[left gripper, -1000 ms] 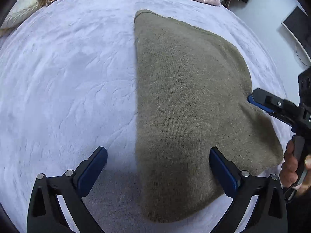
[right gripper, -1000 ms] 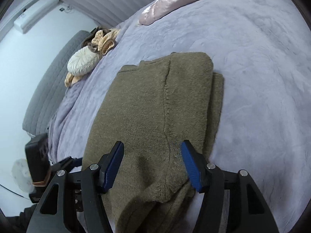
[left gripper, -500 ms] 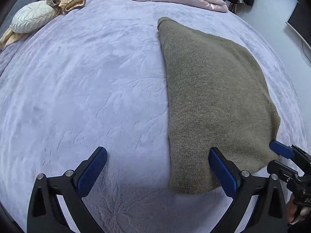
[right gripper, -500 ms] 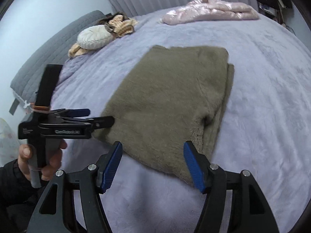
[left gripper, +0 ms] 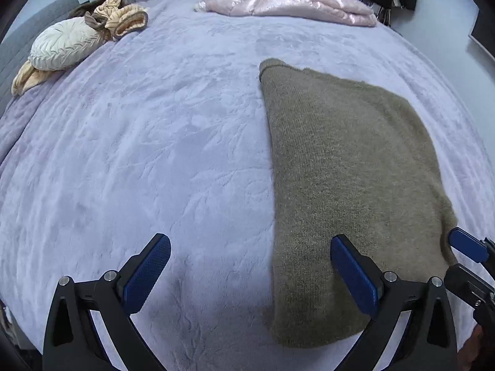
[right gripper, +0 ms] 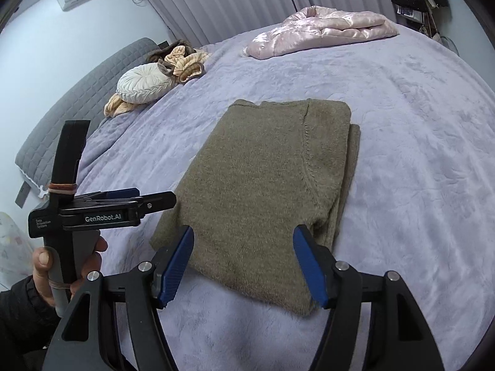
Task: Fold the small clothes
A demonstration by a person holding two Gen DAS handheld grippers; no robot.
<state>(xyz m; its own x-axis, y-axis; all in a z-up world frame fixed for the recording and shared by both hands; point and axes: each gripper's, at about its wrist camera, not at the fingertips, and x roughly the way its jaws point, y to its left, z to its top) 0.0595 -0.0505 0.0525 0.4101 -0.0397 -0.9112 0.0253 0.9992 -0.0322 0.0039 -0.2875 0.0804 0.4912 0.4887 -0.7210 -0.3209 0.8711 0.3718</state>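
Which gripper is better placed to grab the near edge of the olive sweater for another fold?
Right, probably. The right gripper is open with the sweater's near edge lying between its fingers. The left gripper is also open but sits mostly over bare blanket, with only its right finger over the sweater.

We count one folded olive sweater [right gripper: 263,185], two grippers, left [left gripper: 250,267] and right [right gripper: 244,262], one pink quilted jacket [right gripper: 321,27], one round cream cushion [right gripper: 144,88], perhaps two crumpled tan garments [right gripper: 185,61] beside it

Both claws, left [left gripper: 250,270] and right [right gripper: 244,266], have drawn back off the folded sweater [right gripper: 266,185]
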